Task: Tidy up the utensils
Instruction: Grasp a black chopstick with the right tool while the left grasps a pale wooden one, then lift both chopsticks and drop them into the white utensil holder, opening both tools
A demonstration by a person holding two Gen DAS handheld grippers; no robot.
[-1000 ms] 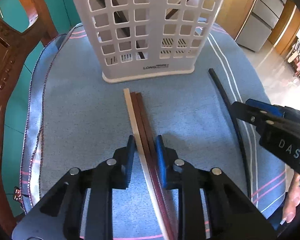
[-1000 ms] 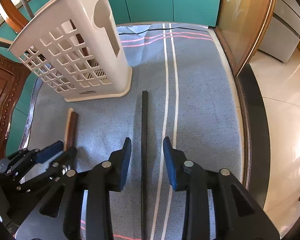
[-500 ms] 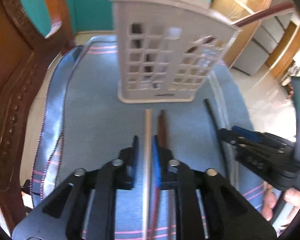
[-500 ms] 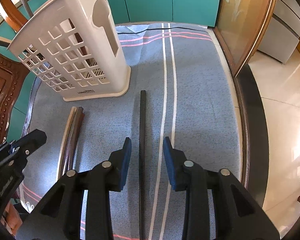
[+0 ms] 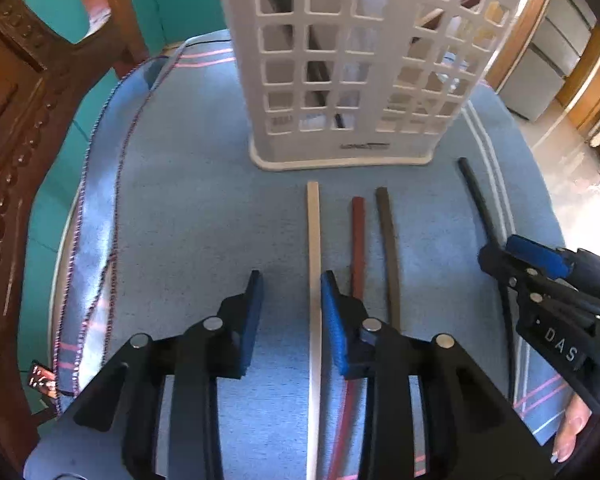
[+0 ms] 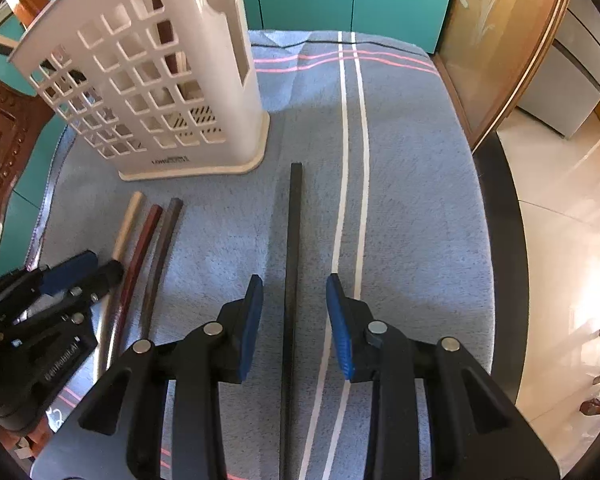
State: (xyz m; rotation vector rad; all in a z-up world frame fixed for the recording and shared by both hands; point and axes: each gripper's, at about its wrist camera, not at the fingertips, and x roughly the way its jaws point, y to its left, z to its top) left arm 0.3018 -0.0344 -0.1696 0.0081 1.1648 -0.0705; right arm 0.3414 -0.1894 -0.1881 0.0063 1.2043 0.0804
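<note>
A white lattice utensil holder [image 5: 360, 80] [image 6: 160, 80] stands at the back of the blue cloth, with utensils inside it. In front of it lie a pale chopstick [image 5: 313, 232] [image 6: 128, 220], a red-brown one [image 5: 358, 232] and a dark brown one [image 5: 388, 232], slightly apart. My left gripper [image 5: 290, 292] [image 6: 80, 272] straddles the pale chopstick. Its jaws are opening, and the stick lies close to the right pad with a gap on the left. My right gripper [image 6: 294, 300] [image 5: 512, 256] stands open around a black chopstick [image 6: 294, 220] [image 5: 478, 200], with neither pad touching it.
The blue cloth [image 6: 412, 200] with white and pink stripes covers a dark-rimmed table [image 6: 504, 240]. A carved wooden chair [image 5: 16, 120] stands close on the left. Floor and cabinets lie beyond the right edge. A person's fingertips [image 5: 572, 428] show at the lower right.
The left gripper closed around the pale chopstick, shifted it left away from the two brown ones, and has now widened its jaws. The right gripper stayed put over the black chopstick.
</note>
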